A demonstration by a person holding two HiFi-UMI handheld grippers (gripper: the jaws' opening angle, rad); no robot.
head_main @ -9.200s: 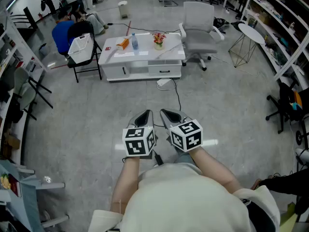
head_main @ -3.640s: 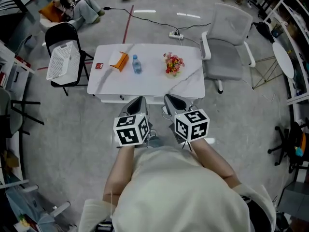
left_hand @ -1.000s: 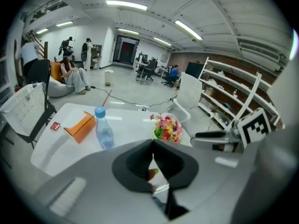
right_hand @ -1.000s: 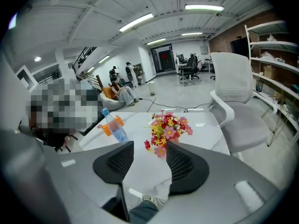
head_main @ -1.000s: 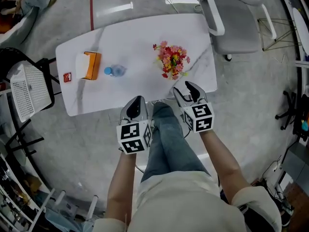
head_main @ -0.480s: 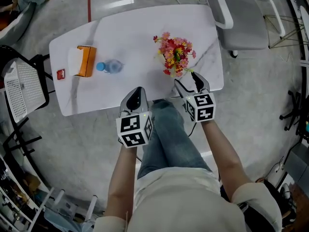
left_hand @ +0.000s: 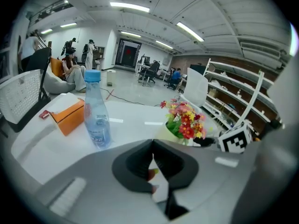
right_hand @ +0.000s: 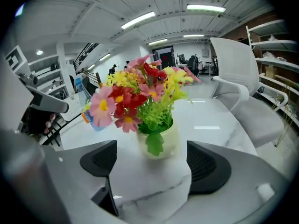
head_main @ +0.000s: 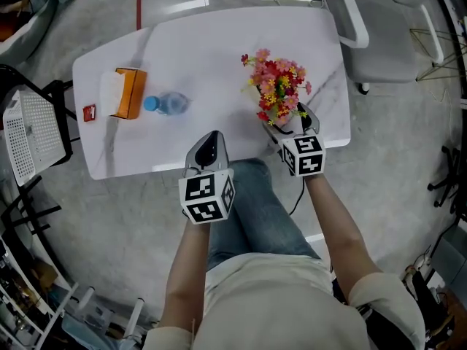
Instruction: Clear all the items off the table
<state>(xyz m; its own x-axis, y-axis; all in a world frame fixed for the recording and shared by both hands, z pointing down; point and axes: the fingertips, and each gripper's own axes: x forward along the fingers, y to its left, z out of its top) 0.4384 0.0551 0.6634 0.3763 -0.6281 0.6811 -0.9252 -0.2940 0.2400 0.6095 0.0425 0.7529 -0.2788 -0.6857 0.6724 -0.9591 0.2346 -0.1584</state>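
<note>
A pale vase of red, pink and yellow flowers stands at the right end of the white marble table. My right gripper is at the vase's near side with its jaws opening. The vase sits just ahead between the two tips, and neither pad touches it. A water bottle with a blue cap, an orange tissue box and a small red item stand at the left end. My left gripper hangs shut and empty over the near table edge, facing the bottle.
A white office chair stands beyond the table's right end. At the left, a black chair carries a white basket. The person's legs in jeans are against the near edge. Shelves line the room's right side.
The right gripper has moved forward up to the flower vase and its jaws have spread apart. The left gripper has stayed shut near the table's edge. The table has come nearer.
</note>
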